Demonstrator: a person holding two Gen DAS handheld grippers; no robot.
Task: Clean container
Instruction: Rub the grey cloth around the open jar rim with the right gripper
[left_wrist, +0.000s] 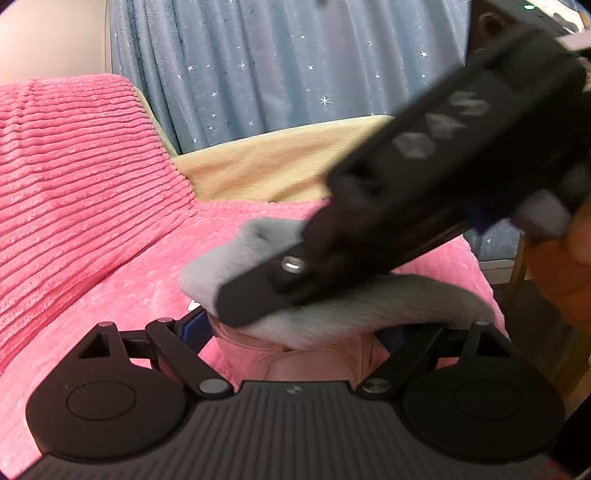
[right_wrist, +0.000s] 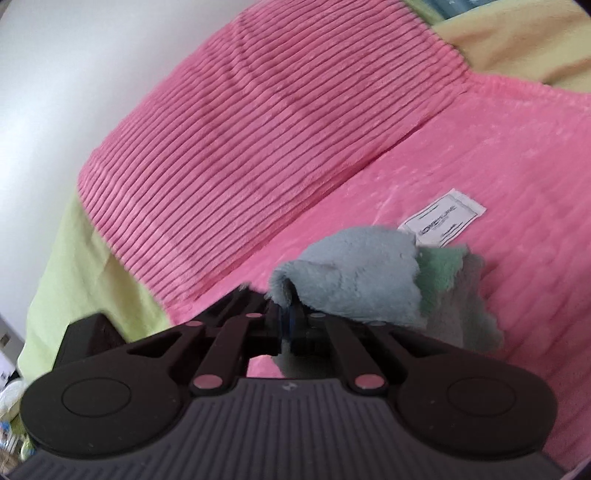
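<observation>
My left gripper (left_wrist: 295, 332) has its jaws clamped on the clear container (left_wrist: 258, 338), mouth facing forward. My right gripper (right_wrist: 286, 325), jaws pinching the cloth (right_wrist: 351, 280), presses it onto that mouth from the right.

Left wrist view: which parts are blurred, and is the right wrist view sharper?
Left wrist view: the right gripper and cloth are smeared by motion. Right wrist view: the cloth is sharper, the label unreadable; both bend at edges.

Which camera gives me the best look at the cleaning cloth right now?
The right wrist view: the cloth shows sharply, blue-grey with green folds, pinched in the right gripper. The left wrist view shows it blurred grey, partly hidden.
</observation>
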